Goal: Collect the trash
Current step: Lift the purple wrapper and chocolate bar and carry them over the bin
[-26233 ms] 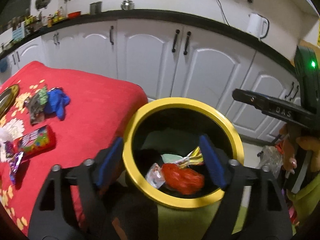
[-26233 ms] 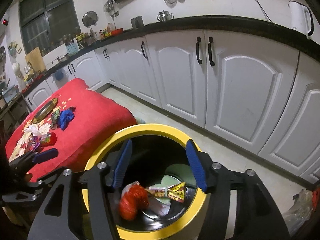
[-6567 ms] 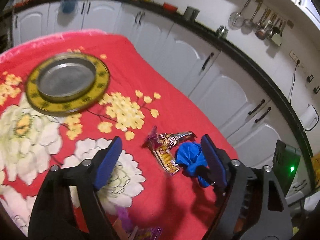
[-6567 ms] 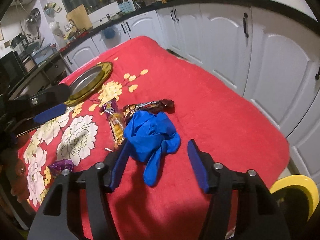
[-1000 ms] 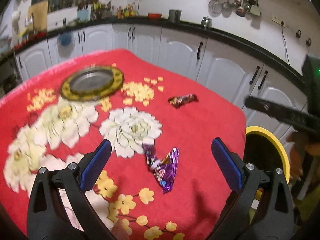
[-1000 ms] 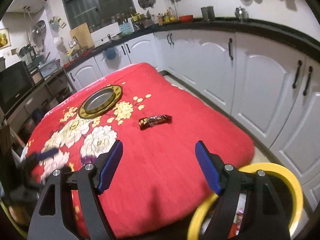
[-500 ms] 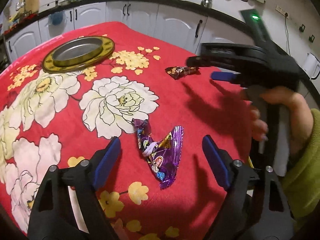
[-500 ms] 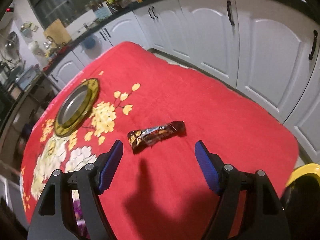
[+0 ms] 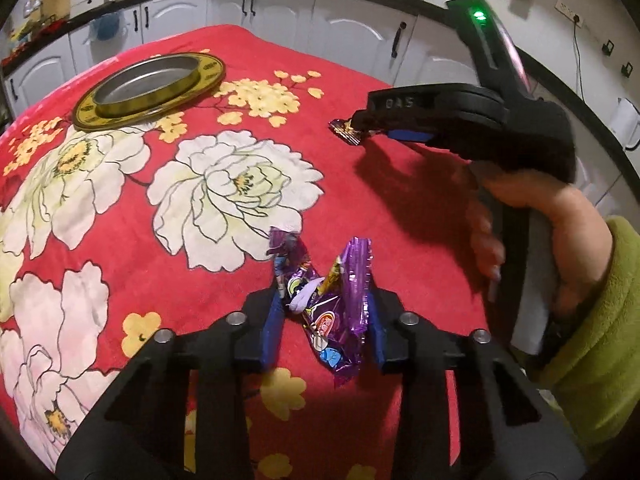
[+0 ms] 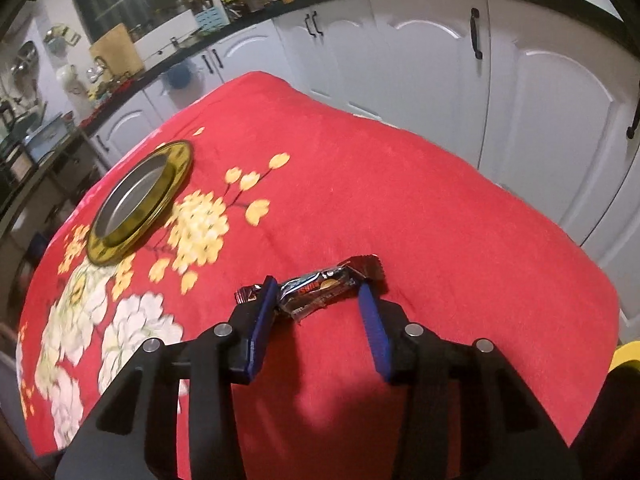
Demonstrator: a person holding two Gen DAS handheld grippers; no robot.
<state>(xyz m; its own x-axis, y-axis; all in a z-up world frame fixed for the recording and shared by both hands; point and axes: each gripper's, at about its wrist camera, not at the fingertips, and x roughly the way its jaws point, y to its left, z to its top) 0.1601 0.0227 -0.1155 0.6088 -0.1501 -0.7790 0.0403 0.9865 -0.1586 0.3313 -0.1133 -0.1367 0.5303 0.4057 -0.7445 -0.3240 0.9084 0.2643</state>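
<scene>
Left gripper (image 9: 325,316): fingers closing, pressing crumpled purple foil wrapper (image 9: 326,300), table centre. Right gripper (image 10: 318,312): fingers closing around dark brown snack-bar wrapper (image 10: 316,286), 1 o'clock of purple wrapper; contact unclear.

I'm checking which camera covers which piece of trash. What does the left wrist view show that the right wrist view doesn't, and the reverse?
Only the left wrist view: the purple wrapper between the closing left gripper, and the hand holding the right gripper.
Only the right wrist view: the yellow bin rim, and the brown wrapper seen whole between the closing blue pads.
Both: red floral cloth, gold-rimmed plate, white cabinets.
</scene>
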